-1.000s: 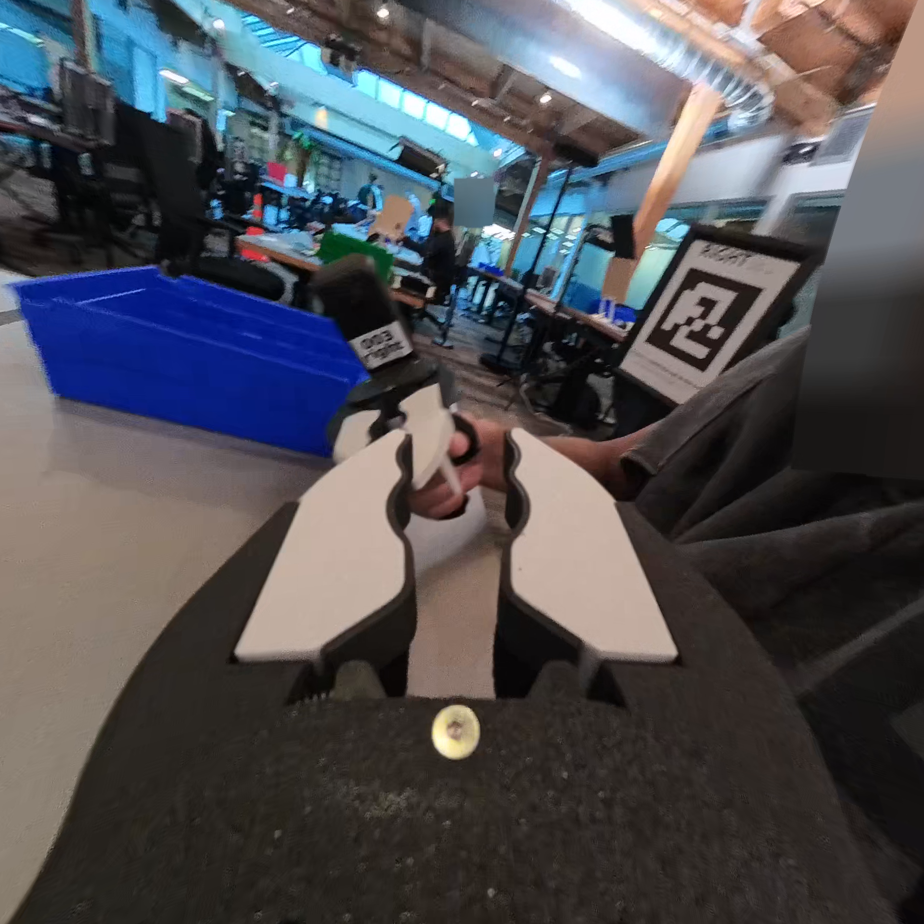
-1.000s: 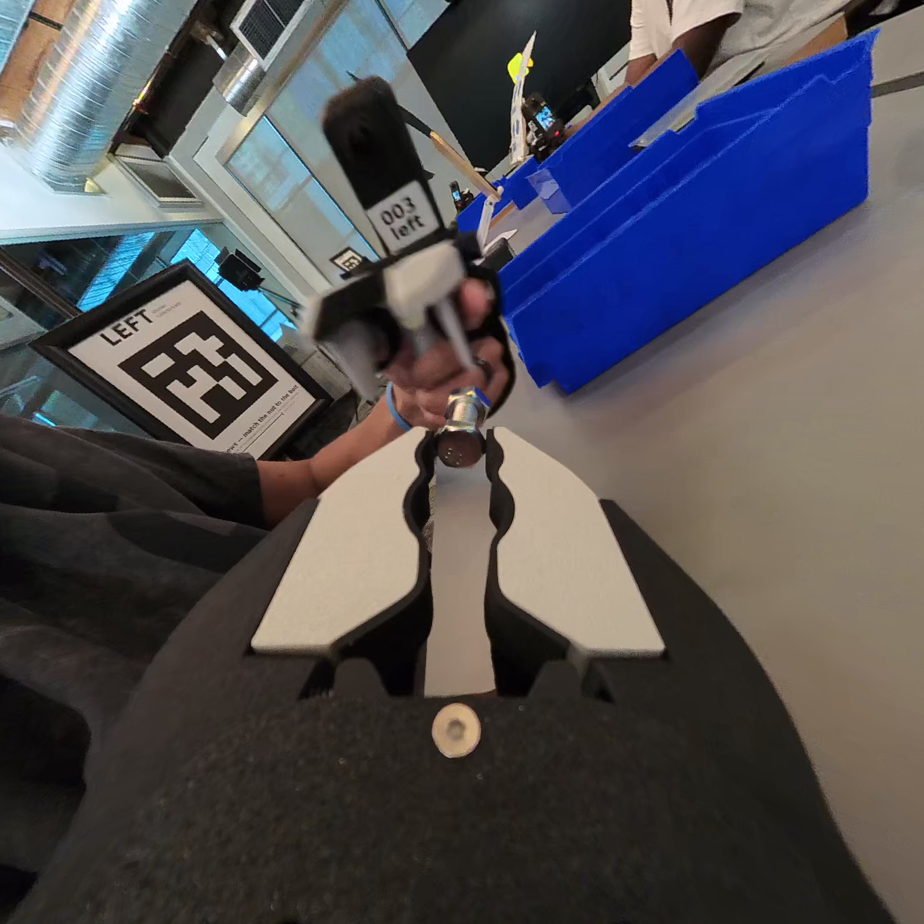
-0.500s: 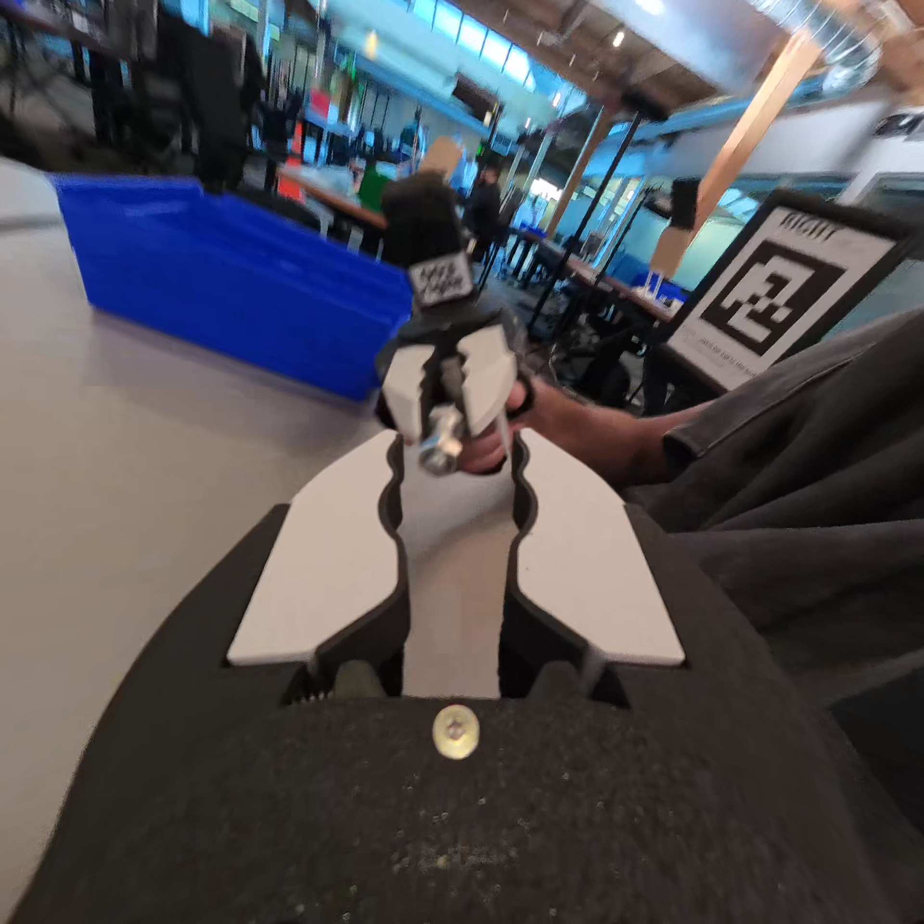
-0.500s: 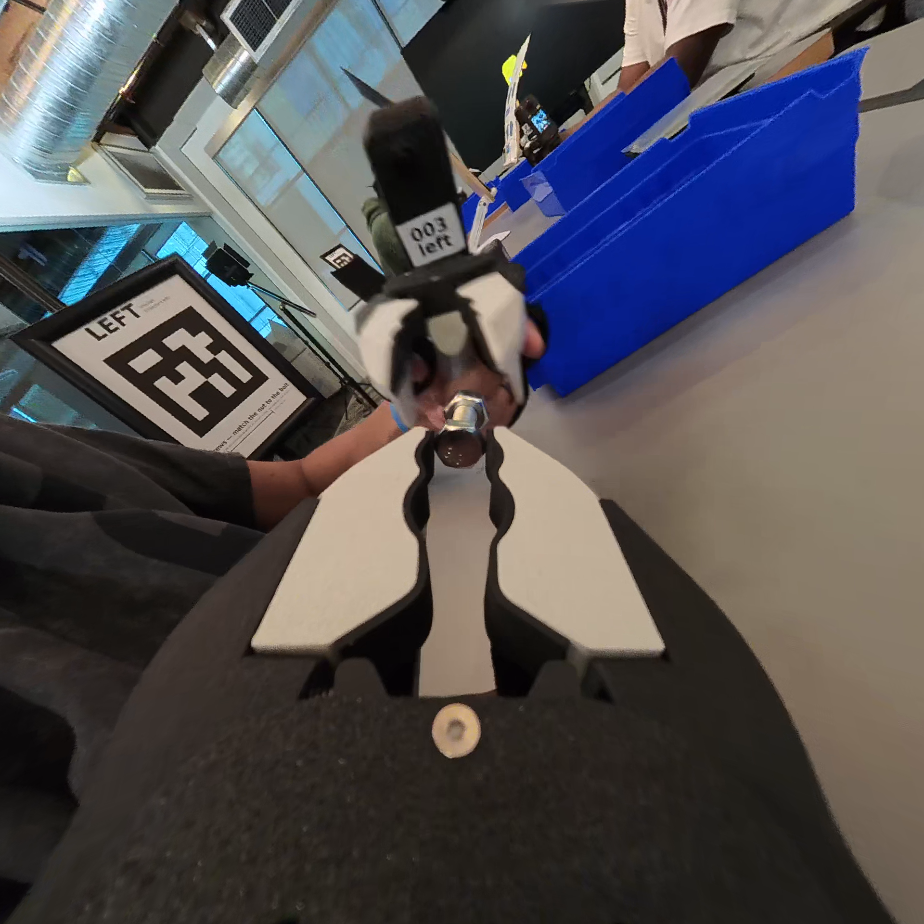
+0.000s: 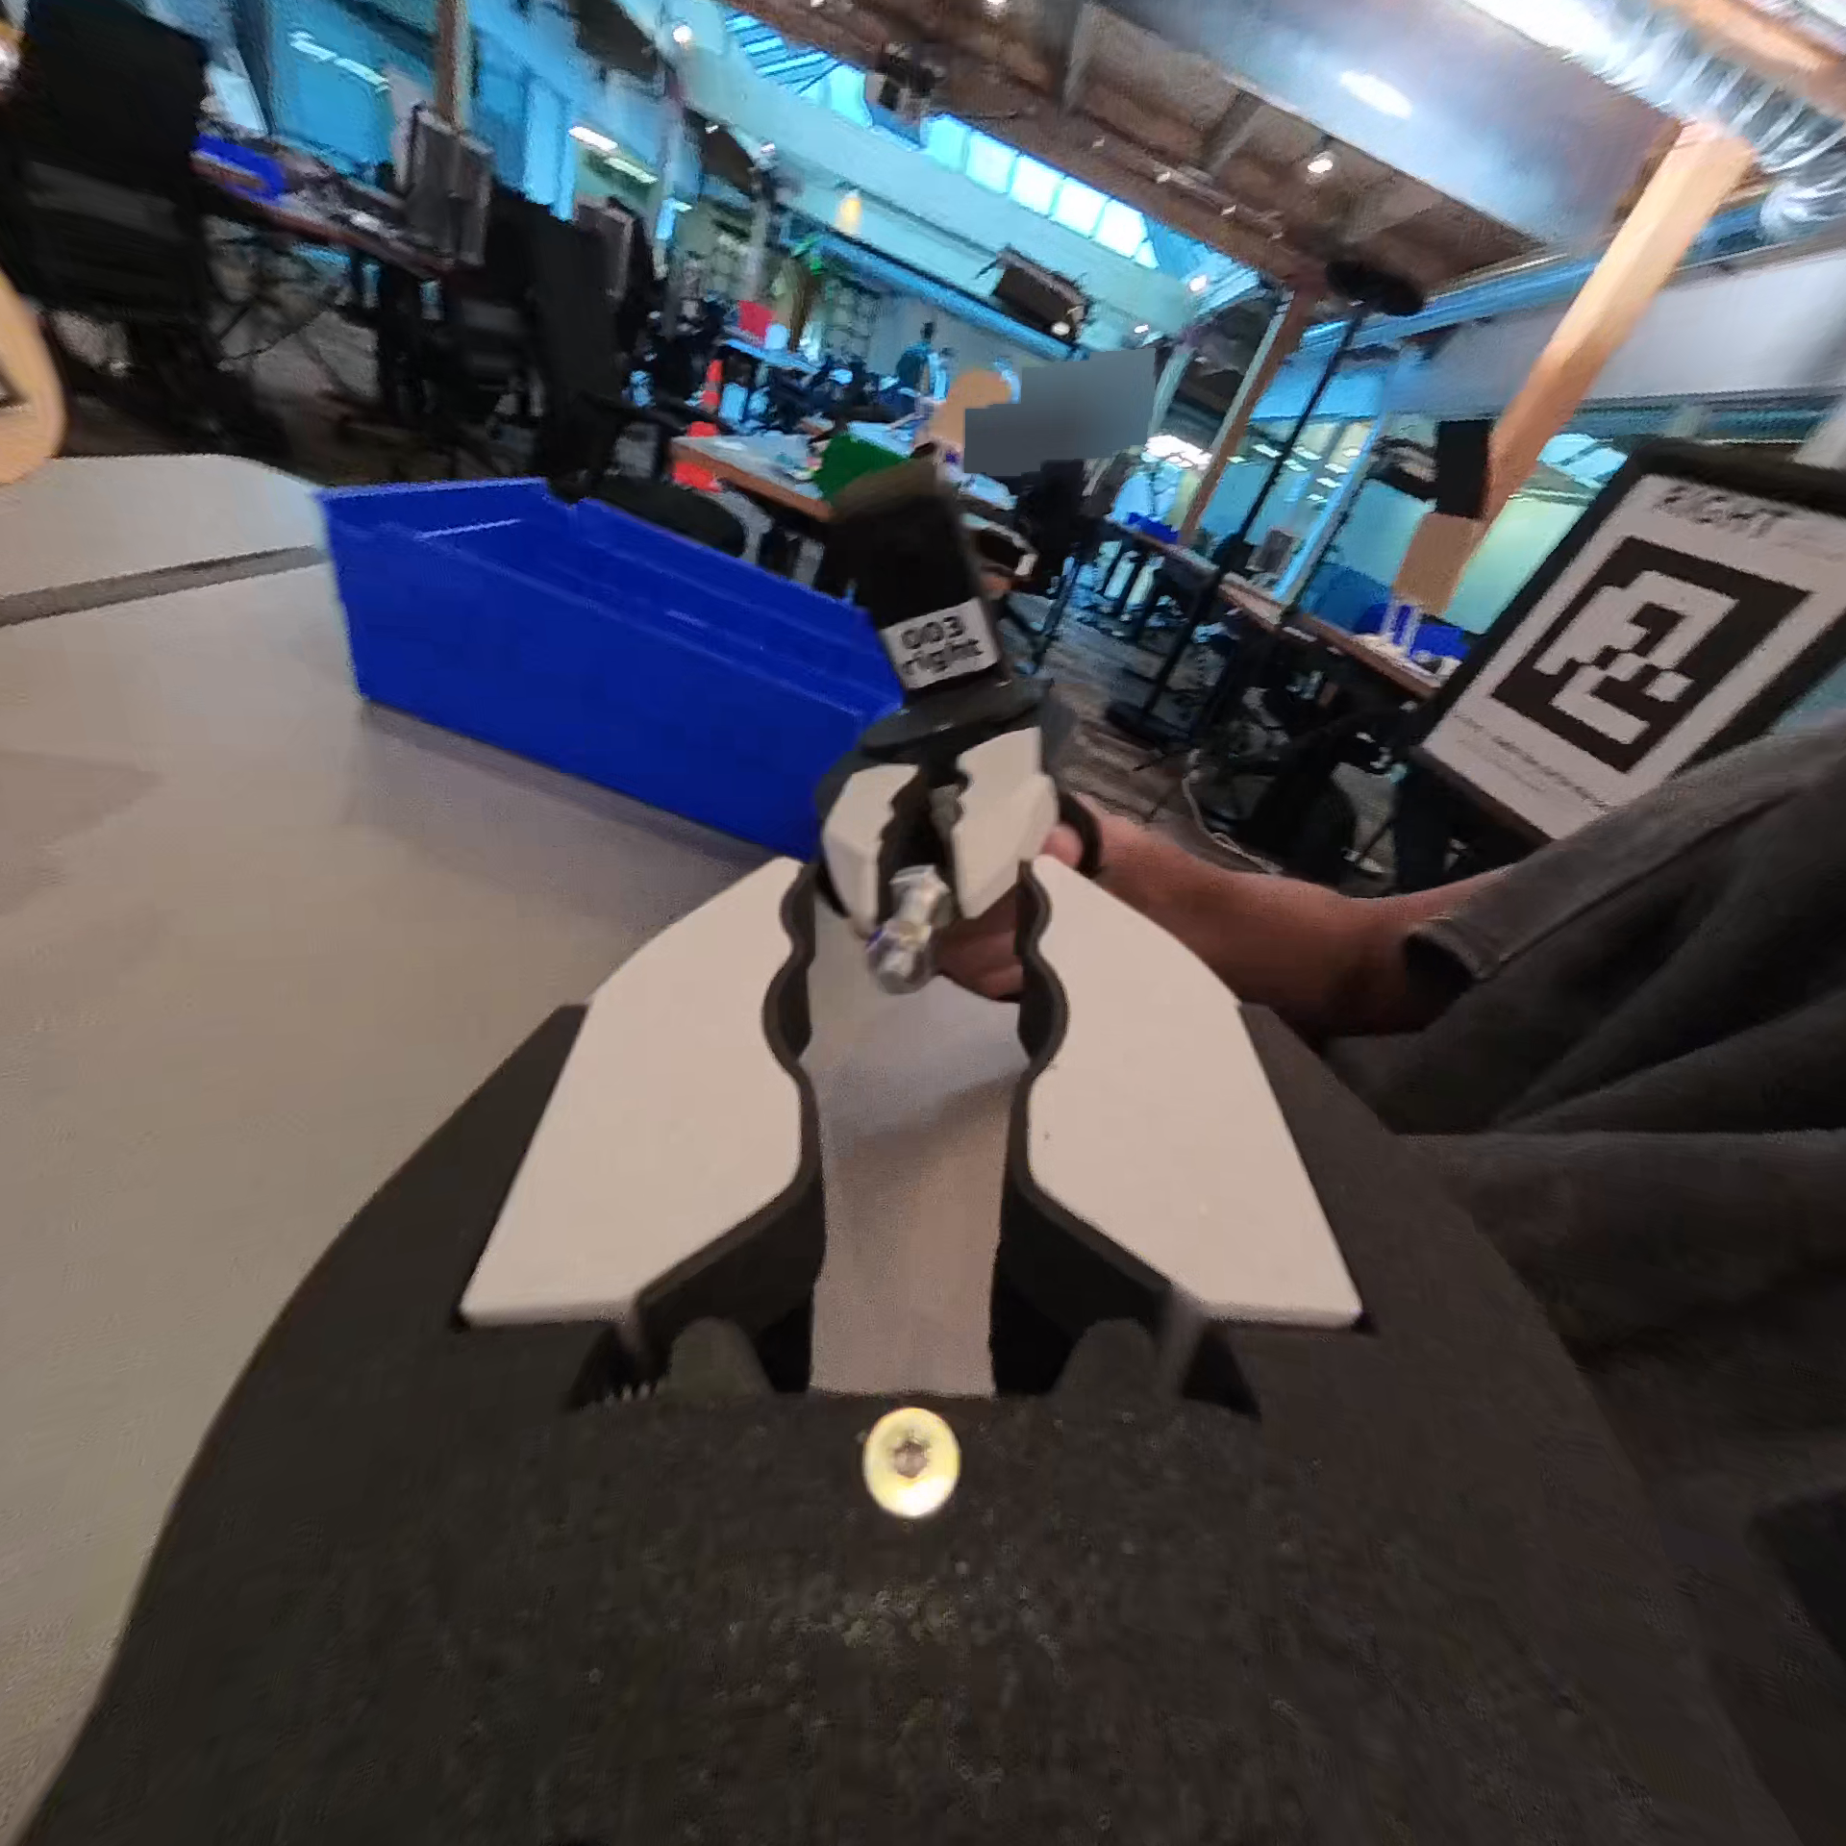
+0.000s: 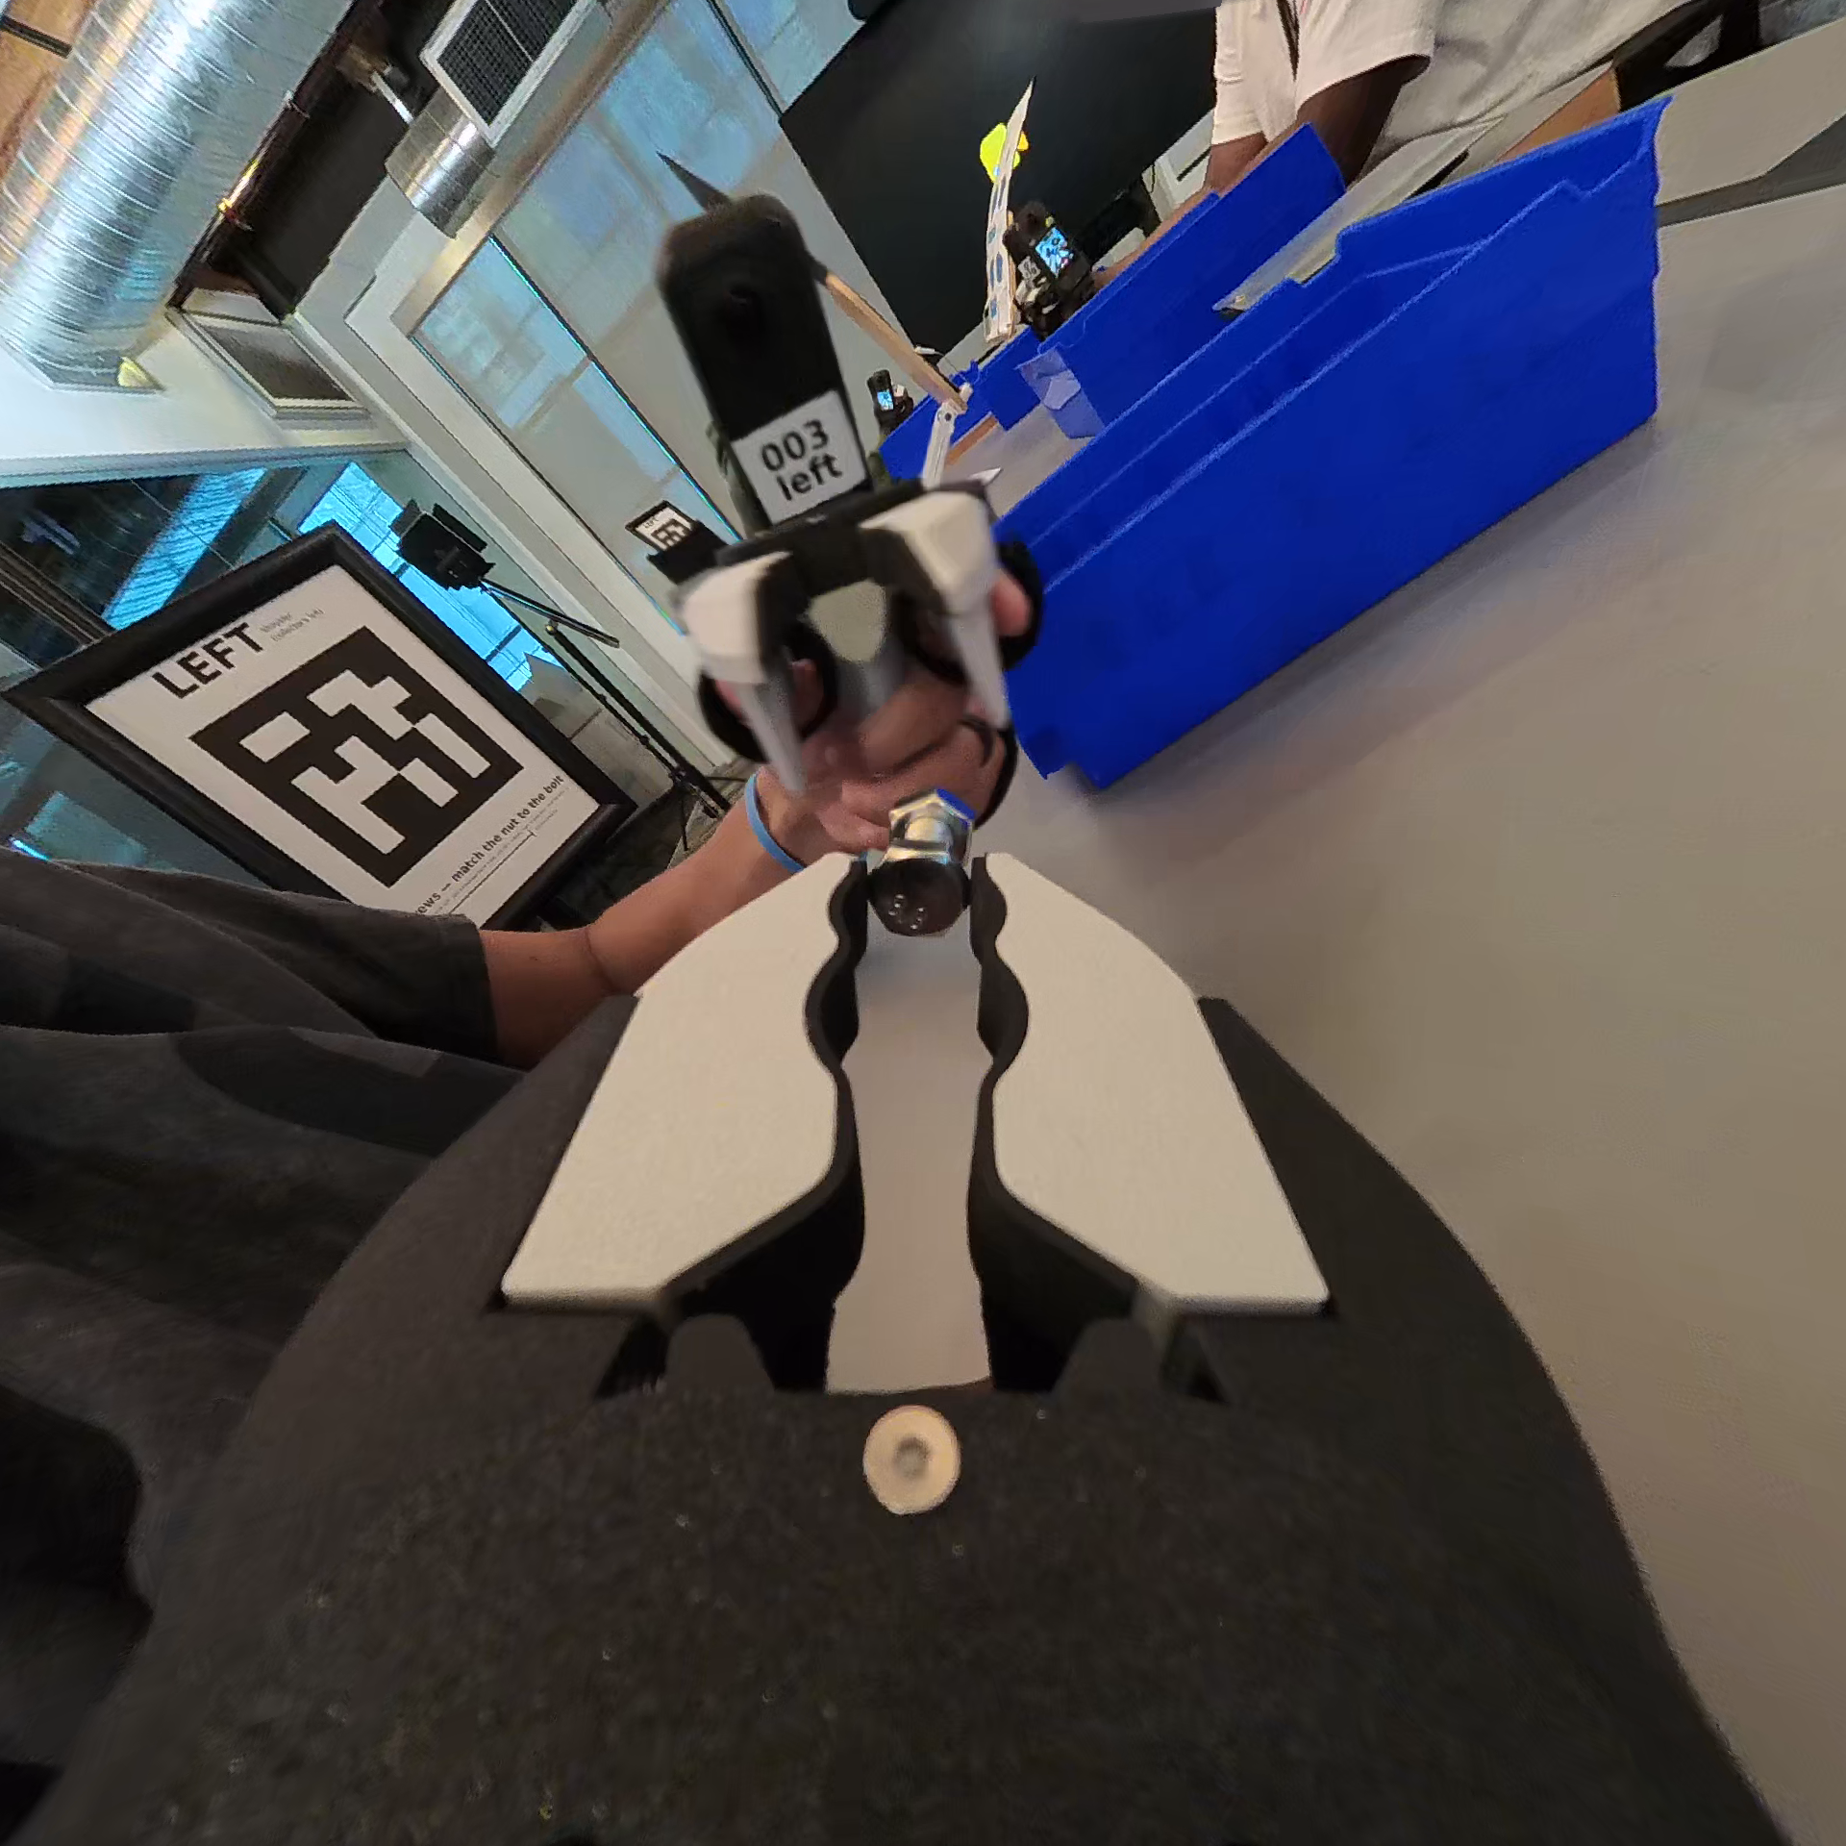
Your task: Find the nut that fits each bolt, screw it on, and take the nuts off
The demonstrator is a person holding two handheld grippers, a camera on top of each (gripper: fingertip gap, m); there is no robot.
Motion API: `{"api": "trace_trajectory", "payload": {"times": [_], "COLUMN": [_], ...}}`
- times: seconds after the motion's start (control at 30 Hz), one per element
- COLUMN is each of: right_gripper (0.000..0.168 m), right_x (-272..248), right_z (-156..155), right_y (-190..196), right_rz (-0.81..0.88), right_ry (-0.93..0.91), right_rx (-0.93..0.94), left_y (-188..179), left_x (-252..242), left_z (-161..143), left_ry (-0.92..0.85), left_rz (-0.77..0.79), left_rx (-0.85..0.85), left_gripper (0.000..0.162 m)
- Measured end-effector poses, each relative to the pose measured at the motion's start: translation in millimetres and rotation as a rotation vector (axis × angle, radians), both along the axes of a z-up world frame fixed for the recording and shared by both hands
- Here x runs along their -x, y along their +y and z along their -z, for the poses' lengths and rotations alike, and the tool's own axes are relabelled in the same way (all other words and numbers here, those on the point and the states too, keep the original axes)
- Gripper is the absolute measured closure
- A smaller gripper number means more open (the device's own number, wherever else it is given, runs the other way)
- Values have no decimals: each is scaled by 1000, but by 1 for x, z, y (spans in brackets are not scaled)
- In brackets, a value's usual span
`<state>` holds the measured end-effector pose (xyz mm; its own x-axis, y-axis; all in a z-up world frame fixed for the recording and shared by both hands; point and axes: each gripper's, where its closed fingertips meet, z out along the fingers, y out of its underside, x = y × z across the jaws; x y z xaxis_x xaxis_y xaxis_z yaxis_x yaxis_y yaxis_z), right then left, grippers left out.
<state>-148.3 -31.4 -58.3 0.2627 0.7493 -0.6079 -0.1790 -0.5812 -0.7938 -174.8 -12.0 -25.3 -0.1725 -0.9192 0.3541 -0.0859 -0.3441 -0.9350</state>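
Note:
My right gripper [image 6: 914,879] is shut on the dark head of a silver bolt [image 6: 917,899]. A hex nut [image 6: 931,824] sits on the bolt's thread, which points away toward my left gripper [image 6: 889,749]. My left gripper [image 5: 914,904] is open and empty. It faces the right gripper [image 5: 919,889] closely, and the bolt's nut end [image 5: 904,944] shows between its fingertips. In the right wrist view its fingers end just above the nut, and I cannot tell whether they touch it. Both are held above the grey table [image 6: 1498,899].
A long blue bin [image 5: 599,639] stands on the table beyond the grippers and also shows in the right wrist view [image 6: 1349,420]. More blue bins [image 6: 1149,300] and a person in a white shirt [image 6: 1398,60] are behind it. Framed marker signs [image 5: 1638,639] [image 6: 340,739] stand at the table edge. My hands' fingertips stand some 6 cm from each other.
My left gripper has swung round to face the right one and moved closer, its open jaws now lined up with the bolt. The right gripper has kept hold of the bolt.

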Motion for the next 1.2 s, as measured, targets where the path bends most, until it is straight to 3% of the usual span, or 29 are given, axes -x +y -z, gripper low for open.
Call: {"api": "trace_trajectory", "payload": {"times": [0.1, 0.33, 0.5, 0.6, 0.73, 0.77, 0.83, 0.9, 0.97, 1.07, 1.2], "right_gripper": [148, 148, 148, 148, 148, 148, 148, 148, 148, 148, 148], "right_x": [0, 0, -5, -52, -186, -228, -307, -356, -376, -391, -393], "right_z": [-1, -2, -2, -29, -92, -88, -50, -4, 36, 84, 98], "right_y": [0, 1, 3, 16, 29, 37, 56, 79, 97, 100, 89], "right_rz": [2, 4, 25, 223, 624, 716, 808, 821, 790, 685, 564], "right_ry": [1, 6, -72, -349, -643, -742, -934, -970, -942, -1082, -1204], "right_rx": [1, -1, -26, -156, -276, -219, 7, 208, 355, 533, 628], "left_y": [19, 20, 16, 9, -2, -5, -9, -15, -19, -23, -23], "left_x": [-2, 4, -1, -5, -15, -18, -24, -30, -34, -36, -32], "left_z": [19, 14, 29, 43, 53, 55, 55, 56, 57, 57, 55], "left_ry": [67, 5, 63, 132, 177, 184, 183, 180, 191, 206, 196], "left_rz": [-83, -41, -26, -18, 15, 21, 33, 58, 71, 81, 86], "left_rx": [11, 76, 55, -4, -26, -31, -30, -22, -34, -56, -57], "left_gripper": [121, 121, 121, 120, 119, 118, 118, 118, 118, 118, 117]}}
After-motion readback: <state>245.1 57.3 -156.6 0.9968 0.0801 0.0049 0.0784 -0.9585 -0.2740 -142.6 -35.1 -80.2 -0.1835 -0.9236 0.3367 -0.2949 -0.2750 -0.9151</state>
